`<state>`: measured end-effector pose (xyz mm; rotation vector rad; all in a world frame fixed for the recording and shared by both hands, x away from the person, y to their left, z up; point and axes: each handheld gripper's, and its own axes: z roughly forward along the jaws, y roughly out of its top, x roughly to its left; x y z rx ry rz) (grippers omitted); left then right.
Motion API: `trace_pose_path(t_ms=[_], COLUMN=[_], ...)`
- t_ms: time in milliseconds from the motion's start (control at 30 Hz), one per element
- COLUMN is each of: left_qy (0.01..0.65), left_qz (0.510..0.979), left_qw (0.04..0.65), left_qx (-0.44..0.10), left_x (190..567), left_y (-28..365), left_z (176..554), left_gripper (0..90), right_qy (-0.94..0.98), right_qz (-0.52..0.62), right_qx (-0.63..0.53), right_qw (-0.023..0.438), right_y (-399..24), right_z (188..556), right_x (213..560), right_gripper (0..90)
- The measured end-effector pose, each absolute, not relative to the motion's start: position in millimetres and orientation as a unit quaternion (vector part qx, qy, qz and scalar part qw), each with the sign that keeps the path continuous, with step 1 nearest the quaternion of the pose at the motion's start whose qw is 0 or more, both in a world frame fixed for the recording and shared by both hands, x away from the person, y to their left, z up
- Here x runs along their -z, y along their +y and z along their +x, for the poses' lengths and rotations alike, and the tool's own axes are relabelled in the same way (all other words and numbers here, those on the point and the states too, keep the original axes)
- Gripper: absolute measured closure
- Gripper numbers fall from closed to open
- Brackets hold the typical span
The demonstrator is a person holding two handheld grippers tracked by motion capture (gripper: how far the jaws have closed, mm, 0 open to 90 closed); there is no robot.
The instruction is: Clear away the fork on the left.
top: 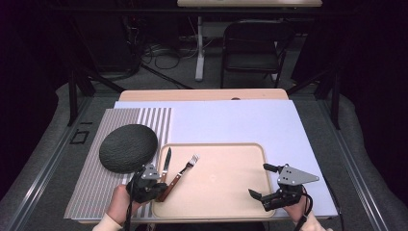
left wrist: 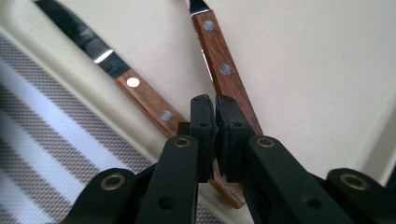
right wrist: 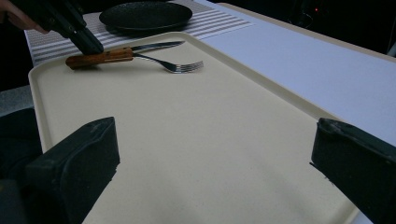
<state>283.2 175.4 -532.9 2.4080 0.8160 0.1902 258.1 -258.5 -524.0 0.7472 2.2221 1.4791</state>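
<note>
left hand (top: 118, 204): comes in from the bottom edge at the near-left corner of the tray, light sleeve at the wrist, tongs pointing forward and down.
left tongs (left wrist: 215, 114): jaws nearly together, only a thin slit between the pads; tips sit over the butt end of a wooden handle. Cannot tell whether they clamp it or just rest on it.
fork (top: 185, 169): wooden handle with rivets, lies on the tray's left part; handle end under the left tongs, tines pointing away and to the right.
knife (top: 165, 164): just left of the fork, along the tray's left rim, blade pointing away. Its handle converges with the fork handle at the near end, beside the left tongs' tips.
right hand (top: 302, 208): at the near-right corner of the tray, cable trailing back from the tongs.
right tongs (top: 265, 181): jaws wide apart, holding nothing, aimed left across the tray; grey three-cornered plate on top. Well apart from fork and knife.
tray (top: 226, 192): beige, rectangular, on the near half of the surface.
plate (top: 128, 147): dark, round, left of the tray on a striped mat (top: 96, 183), farther than the left tongs.
surface (top: 231, 118): white sheet under the tray.
beyond: folding chair (top: 254, 45) and cables on the floor.
</note>
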Motion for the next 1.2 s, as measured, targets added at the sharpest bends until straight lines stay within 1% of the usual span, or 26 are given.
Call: trace_pose_path(t_ms=[167,300,533,767,900,1033,1100,1200], left_qy=[0.300,0.301,0.293,0.278,0.266,0.258,0.261,0.267], left_qz=[0.906,0.899,0.892,0.894,0.901,0.910,0.913,0.913], left_qw=[0.290,0.303,0.324,0.334,0.327,0.309,0.299,0.292], left_qx=[-0.071,-0.094,-0.113,-0.112,-0.104,-0.099,-0.094,-0.101], left_x=[535,530,523,521,525,532,535,537], left_y=[171,171,160,134,116,102,99,101], left_z=[281,284,301,322,333,341,345,347], left_gripper=[85.9,86.9,88.7,88.6,88.4,88.5,88.5,88.7], right_qy=[0.788,0.788,0.789,0.788,0.788,0.788,0.788,0.788], right_qz=[0.264,0.266,0.265,0.267,0.266,0.266,0.267,0.267], right_qx=[-0.524,-0.524,-0.523,-0.523,-0.523,-0.523,-0.523,-0.524], right_qw=[0.185,0.184,0.185,0.185,0.185,0.185,0.184,0.184], right_y=[-259,-258,-258,-258,-259,-259,-259,-259], right_z=[258,258,259,259,259,259,259,259], right_x=[524,524,524,524,524,524,524,524], right_gripper=[0.2,0.2,0.2,0.2,0.2,0.2,0.2,0.2])
